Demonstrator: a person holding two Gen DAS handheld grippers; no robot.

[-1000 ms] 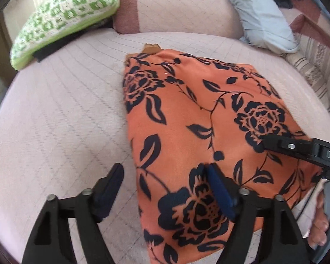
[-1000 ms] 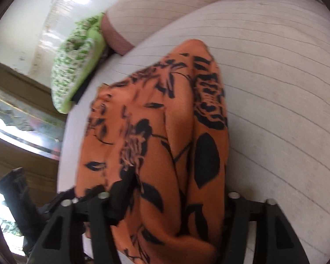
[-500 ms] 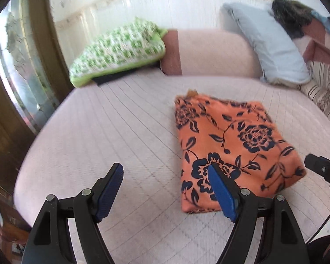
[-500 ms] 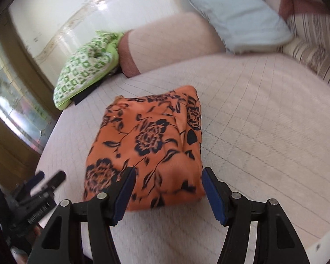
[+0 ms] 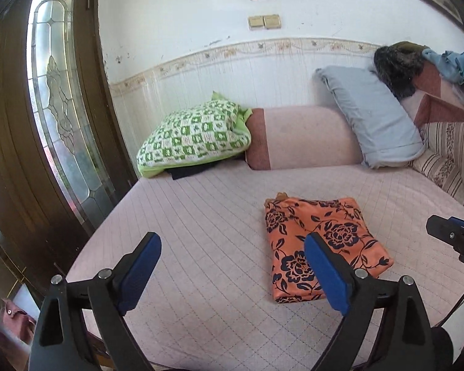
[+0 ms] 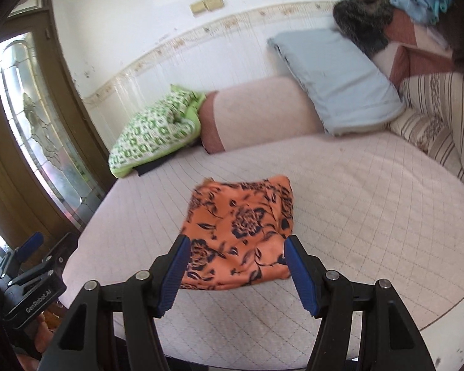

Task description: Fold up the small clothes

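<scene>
A folded orange cloth with dark blue flowers (image 5: 321,241) lies flat on the pale pink quilted bed (image 5: 207,216), and shows too in the right wrist view as the orange cloth (image 6: 241,232). My left gripper (image 5: 232,256) hangs above the near part of the bed, left of the cloth, its jaws opening with nothing between them. My right gripper (image 6: 236,262) is open above the cloth's near edge and does not touch it. The right gripper's tip (image 5: 451,235) shows at the right edge of the left wrist view; the left gripper's body (image 6: 31,275) sits low left in the right wrist view.
A green checked pillow (image 5: 195,136), a pink bolster (image 5: 300,139) and a light blue pillow (image 5: 374,117) line the head of the bed. A striped cushion (image 5: 448,154) and heaped clothes (image 5: 417,61) are at the right. A dark wooden door with glass (image 5: 52,117) stands left.
Both grippers have risen and drawn back from the cloth. The right gripper, around the cloth's fold a second ago, is clear of it. The cloth lies folded and looks smaller.
</scene>
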